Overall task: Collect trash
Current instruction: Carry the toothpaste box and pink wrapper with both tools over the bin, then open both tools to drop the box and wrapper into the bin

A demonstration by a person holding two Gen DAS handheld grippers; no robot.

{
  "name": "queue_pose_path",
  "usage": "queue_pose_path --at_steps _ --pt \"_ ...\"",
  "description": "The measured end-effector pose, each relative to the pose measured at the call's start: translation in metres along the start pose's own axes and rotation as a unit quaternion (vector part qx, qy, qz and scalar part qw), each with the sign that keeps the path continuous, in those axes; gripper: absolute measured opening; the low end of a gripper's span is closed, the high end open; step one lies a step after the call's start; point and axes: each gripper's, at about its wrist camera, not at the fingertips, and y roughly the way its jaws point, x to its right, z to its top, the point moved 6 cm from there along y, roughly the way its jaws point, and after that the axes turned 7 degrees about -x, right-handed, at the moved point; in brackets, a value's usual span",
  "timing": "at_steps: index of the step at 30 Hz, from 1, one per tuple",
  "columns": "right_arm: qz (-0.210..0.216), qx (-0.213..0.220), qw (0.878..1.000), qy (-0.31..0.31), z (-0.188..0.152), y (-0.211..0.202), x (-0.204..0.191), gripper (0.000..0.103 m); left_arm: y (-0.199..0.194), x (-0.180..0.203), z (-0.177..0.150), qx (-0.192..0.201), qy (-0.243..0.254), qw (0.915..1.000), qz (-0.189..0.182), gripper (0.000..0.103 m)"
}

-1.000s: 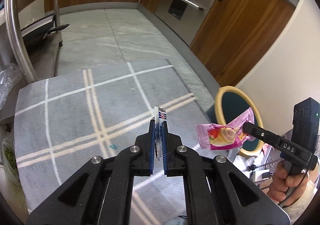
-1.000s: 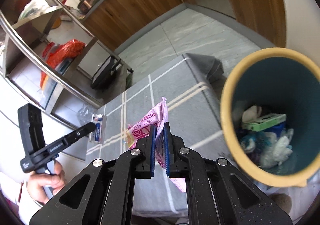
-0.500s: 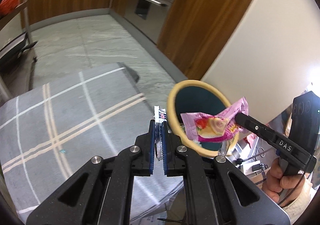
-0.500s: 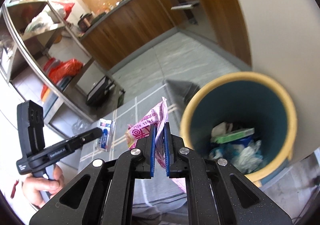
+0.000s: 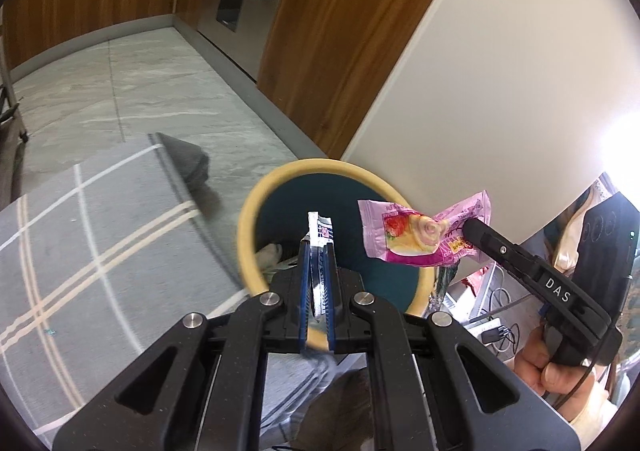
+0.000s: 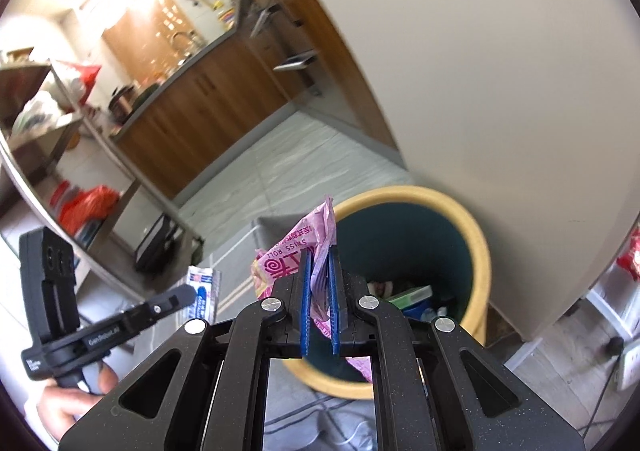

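Observation:
My left gripper [image 5: 318, 251] is shut on a small white and blue packet [image 5: 320, 231], held upright over the near rim of the bin [image 5: 248, 219]. That bin is dark teal inside with a yellow rim and holds several pieces of trash. My right gripper [image 6: 319, 257] is shut on a pink Swiss roll wrapper [image 6: 298, 251], just in front of the bin [image 6: 478, 247]. In the left wrist view the pink wrapper [image 5: 416, 235] hangs over the bin's right side from the right gripper [image 5: 470, 229]. The right wrist view shows the left gripper [image 6: 190, 293] with the packet [image 6: 204, 291] at lower left.
A grey cloth with pale crossing stripes [image 5: 80, 243] covers the surface left of the bin. A cream wall [image 5: 500, 91] stands behind the bin, wooden cabinets [image 5: 320, 31] and a tiled floor [image 5: 120, 99] beyond. Cables and a socket [image 6: 624, 363] lie at the right.
Both grippers have swung rightward from over the striped cloth to the bin, each keeping its wrapper. The bin now sits close under both sets of fingertips.

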Motion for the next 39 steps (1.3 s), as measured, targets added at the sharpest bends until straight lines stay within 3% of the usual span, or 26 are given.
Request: queue_pose_path --at_steps 10,19,32,35,37,39 --pt "-0.012 -0.001 0.999 0.032 -0.001 0.020 0.025 0.009 0.042 0.022 0.006 -0.020 0.017 0.9996 0.002 0.005" --pt "-0.032 -0.016 0.999 0.035 -0.007 0.035 0.035 0.009 0.071 0.015 -0.002 -0.044 0.025 0.9985 0.022 0.005" --pt "-0.026 -0.030 0.999 0.011 -0.002 0.064 0.016 0.009 0.094 0.001 -0.004 -0.060 -0.013 0.9981 -0.002 0.006" --pt "-0.017 -0.018 1.000 0.008 0.003 0.064 0.011 0.009 0.094 -0.003 -0.006 -0.062 -0.019 0.9979 -0.006 0.014" --pt "-0.015 -0.013 1.000 0.009 0.004 0.063 0.012 0.012 0.092 -0.002 -0.008 -0.060 -0.021 0.9979 -0.008 0.039" --pt "-0.014 -0.014 1.000 0.010 0.003 0.065 0.013 0.016 0.089 -0.003 -0.008 -0.053 -0.017 0.9985 -0.003 0.046"
